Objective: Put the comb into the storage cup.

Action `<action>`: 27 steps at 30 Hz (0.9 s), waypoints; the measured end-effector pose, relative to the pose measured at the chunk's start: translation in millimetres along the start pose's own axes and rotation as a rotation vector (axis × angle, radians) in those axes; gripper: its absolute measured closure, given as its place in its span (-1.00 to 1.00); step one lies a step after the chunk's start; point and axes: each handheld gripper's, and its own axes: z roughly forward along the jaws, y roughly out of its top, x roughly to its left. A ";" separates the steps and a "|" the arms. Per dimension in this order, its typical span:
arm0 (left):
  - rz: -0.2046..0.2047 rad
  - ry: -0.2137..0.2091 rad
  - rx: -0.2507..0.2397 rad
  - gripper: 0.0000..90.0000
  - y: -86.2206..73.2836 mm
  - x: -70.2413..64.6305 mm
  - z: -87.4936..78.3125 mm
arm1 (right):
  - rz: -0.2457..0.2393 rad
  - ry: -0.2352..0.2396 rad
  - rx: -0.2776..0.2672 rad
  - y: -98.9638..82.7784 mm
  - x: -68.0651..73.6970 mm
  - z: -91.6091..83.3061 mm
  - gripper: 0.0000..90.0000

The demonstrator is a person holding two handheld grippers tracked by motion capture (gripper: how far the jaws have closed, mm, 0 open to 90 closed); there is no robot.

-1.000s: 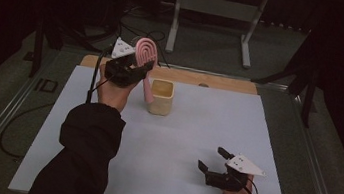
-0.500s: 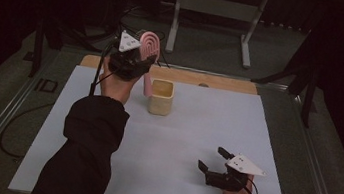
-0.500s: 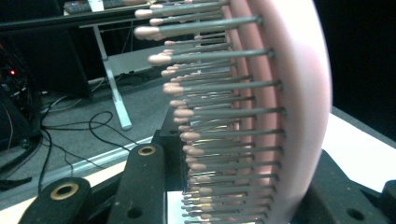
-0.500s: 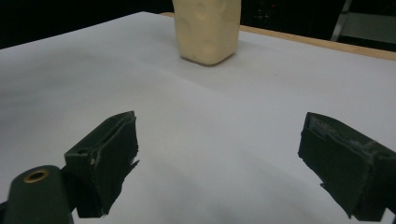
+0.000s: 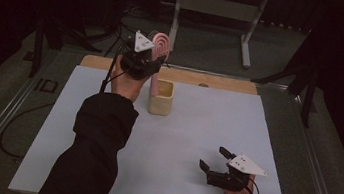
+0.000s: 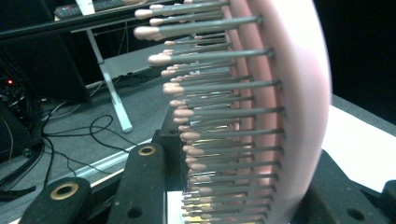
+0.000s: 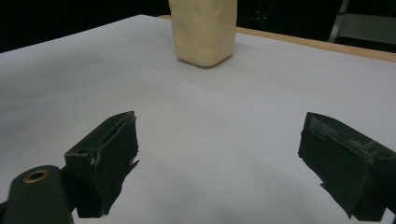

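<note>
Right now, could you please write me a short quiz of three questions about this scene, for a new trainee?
1. True or false: the left gripper is shut on the pink hairbrush.
2. Where is the handle end of the hairbrush?
A. flat on the white table
B. inside the cream cup
C. between the right gripper's jaws
3. Fill in: the right gripper rests near the table's front edge with its jaws ____.

Key
1. True: in the left gripper view the bristled head sits between its jaws.
2. B: the brush stands upright with its handle in the cup.
3. Open: nothing lies between them, and the cup stands farther off.
</note>
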 end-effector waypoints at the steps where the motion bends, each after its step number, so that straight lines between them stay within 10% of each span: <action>1: 0.002 -0.001 0.002 0.40 0.0 -0.7 1.4 | 0.001 0.000 0.000 0.0 0.0 -0.1 -0.75; 27: 0.030 0.033 0.012 0.40 -5.2 -10.3 18.6 | 0.001 -0.001 -0.004 1.0 -0.6 -0.9 -0.75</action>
